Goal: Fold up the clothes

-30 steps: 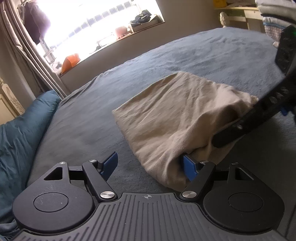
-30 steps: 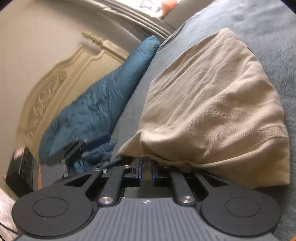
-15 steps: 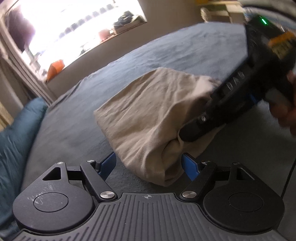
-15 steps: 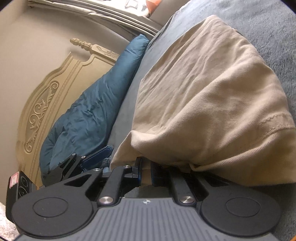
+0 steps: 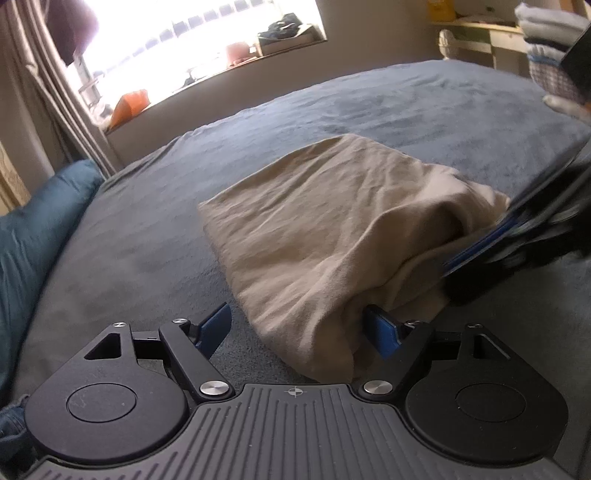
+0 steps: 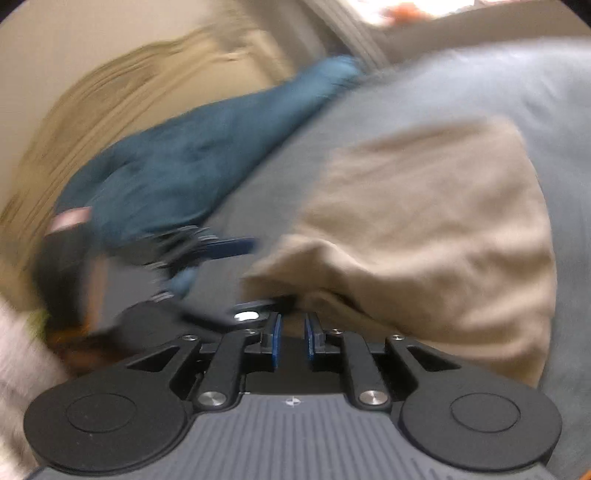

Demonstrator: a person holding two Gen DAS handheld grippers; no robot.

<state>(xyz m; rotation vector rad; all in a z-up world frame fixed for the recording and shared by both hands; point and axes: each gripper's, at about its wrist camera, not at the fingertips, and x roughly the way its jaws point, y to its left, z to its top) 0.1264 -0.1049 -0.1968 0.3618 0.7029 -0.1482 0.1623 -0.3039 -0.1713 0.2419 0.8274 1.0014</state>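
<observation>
Beige garment (image 5: 332,229) between parted left tongs (image 5: 299,328)

No legible text — right view blurred.

Two wrist cameras, low over the bed, crossing views

The left wrist view sits just above the bed (image 5: 369,110), looking along its tongs (image 5: 299,328) toward the window (image 5: 207,33), very near the beige garment (image 5: 332,221). The right wrist view, blurred, looks along its tongs (image 6: 293,339) toward the headboard (image 6: 122,81) and blue pillow (image 6: 192,162). Both share the garment (image 6: 424,229), pillow (image 5: 26,236) and each other's tongs (image 5: 517,236) (image 6: 207,247).
</observation>
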